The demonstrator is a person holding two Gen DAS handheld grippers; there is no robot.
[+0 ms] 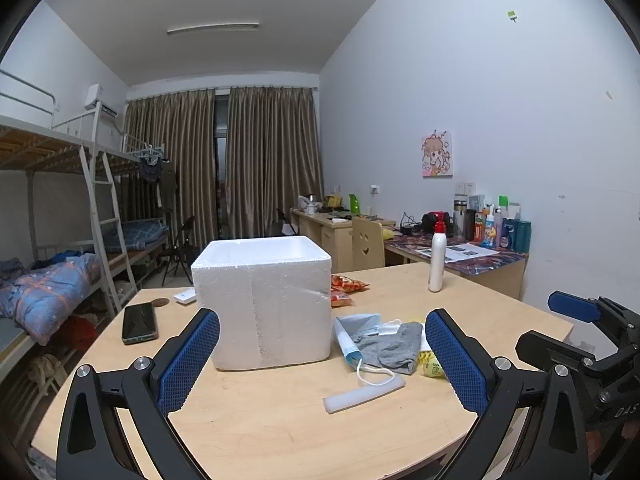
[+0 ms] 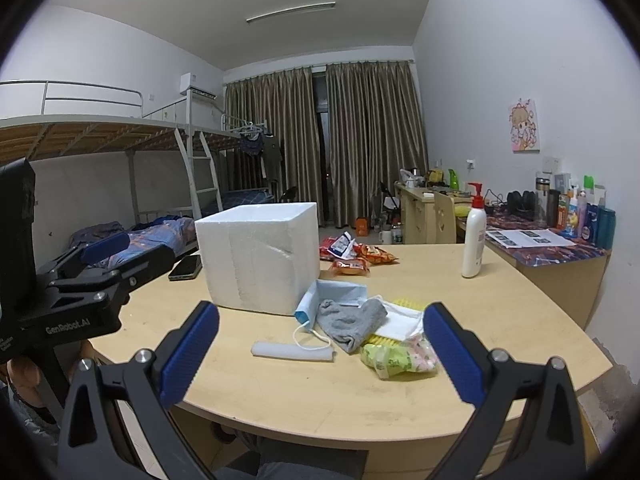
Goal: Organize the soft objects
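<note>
Both hand-held grippers hover over the near edge of the bench, blue pads spread wide and holding nothing: the left hand-held gripper (image 1: 322,354) faces the foam box, and the right hand-held gripper (image 2: 320,350) faces the soft pile. Just beyond the pads lies a white foam strip (image 2: 293,350), flat on the wood near the near edge of the bench (image 2: 500,312). Behind it sits the heap of soft things: a grey sock (image 2: 349,322) draped over a blue face mask (image 2: 334,294), whose ear loop touches the strip, with a white mask (image 2: 400,320) beside it and a pale green packet (image 2: 394,358) at the heap's near right. The white foam box (image 2: 260,256) stands upright toward the bench's middle, just left of the heap, the blue mask touching its right wall. Red snack packets (image 2: 362,258) lie behind the box toward the far edge, a white pump bottle (image 2: 474,236) stands near the far right edge, and a dark phone (image 1: 139,323) rests by the left edge.
</note>
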